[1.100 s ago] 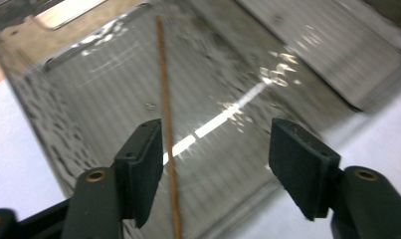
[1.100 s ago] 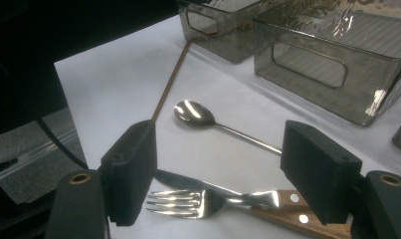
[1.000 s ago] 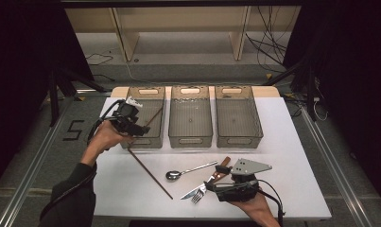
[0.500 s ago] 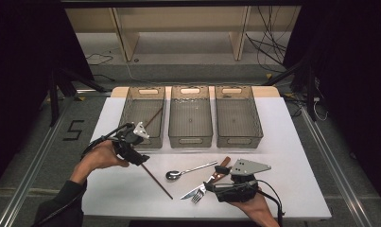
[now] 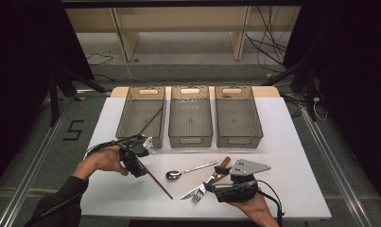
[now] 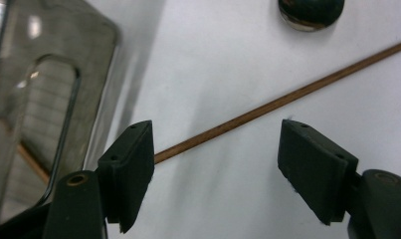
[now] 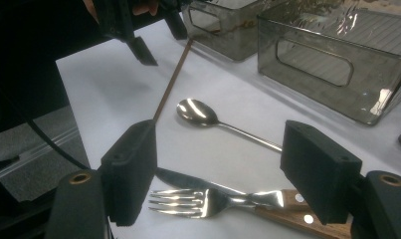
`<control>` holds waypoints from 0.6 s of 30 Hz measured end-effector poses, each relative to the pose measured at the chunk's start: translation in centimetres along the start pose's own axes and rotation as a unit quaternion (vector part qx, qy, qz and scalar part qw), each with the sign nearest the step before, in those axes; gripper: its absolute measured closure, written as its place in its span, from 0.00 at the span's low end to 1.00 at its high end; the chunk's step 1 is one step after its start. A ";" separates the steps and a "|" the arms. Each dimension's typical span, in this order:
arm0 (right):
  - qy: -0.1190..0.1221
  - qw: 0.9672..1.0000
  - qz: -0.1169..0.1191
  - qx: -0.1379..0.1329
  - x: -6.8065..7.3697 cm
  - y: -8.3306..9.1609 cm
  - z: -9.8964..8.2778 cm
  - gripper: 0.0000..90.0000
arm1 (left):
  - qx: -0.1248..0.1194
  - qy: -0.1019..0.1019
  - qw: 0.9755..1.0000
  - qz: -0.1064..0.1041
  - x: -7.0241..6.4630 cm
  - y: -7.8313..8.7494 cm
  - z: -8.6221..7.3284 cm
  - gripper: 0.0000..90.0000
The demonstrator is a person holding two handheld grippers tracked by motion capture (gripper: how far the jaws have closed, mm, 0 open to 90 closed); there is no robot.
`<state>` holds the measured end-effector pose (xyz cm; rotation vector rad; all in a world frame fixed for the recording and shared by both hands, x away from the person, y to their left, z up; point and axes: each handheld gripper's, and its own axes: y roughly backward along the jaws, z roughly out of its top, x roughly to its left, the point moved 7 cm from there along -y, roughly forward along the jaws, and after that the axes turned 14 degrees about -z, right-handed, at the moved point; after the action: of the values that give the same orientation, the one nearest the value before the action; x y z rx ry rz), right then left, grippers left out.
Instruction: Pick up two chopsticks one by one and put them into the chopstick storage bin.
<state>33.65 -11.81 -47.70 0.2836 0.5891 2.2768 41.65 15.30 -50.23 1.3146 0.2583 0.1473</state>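
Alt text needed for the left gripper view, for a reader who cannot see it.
The left gripper has its two black jaws open over a thin brown chopstick that lies slantwise on the white table, untouched by either pad. A clear bin sits at the left edge, and a spoon bowl shows at the top.

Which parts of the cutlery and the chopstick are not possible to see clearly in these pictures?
- Chopstick, left gripper view: one end hidden behind the gripper's own jaw, the other cut off by the picture's right edge.
- Spoon, left gripper view: bowl cut off by the top edge.
- Knife, right gripper view: mostly covered by the fork.
- Fork handle, right gripper view: end hidden behind the gripper's own jaw.
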 end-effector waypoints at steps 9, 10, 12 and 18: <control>-0.001 1.000 0.000 -0.001 0.0 0.0 0.0 0.35 | 0.036 -0.042 0.998 -0.008 -0.6 -1.4 0.5 0.38; -0.001 1.000 0.001 -0.001 0.0 0.0 0.0 0.35 | 0.040 -0.047 0.998 -0.009 -0.6 -1.5 0.5 0.38; -0.001 1.000 0.001 -0.001 0.0 0.0 0.0 0.35 | 0.045 -0.055 0.997 -0.012 -0.6 -1.8 0.5 0.40; -0.002 1.000 0.002 0.001 0.0 0.0 0.0 0.35 | 0.066 -0.080 0.995 -0.014 -0.6 -2.4 0.7 0.45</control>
<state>33.64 -11.81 -47.75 0.2909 0.5887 2.2786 41.20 13.89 -52.38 1.4451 0.1519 0.0003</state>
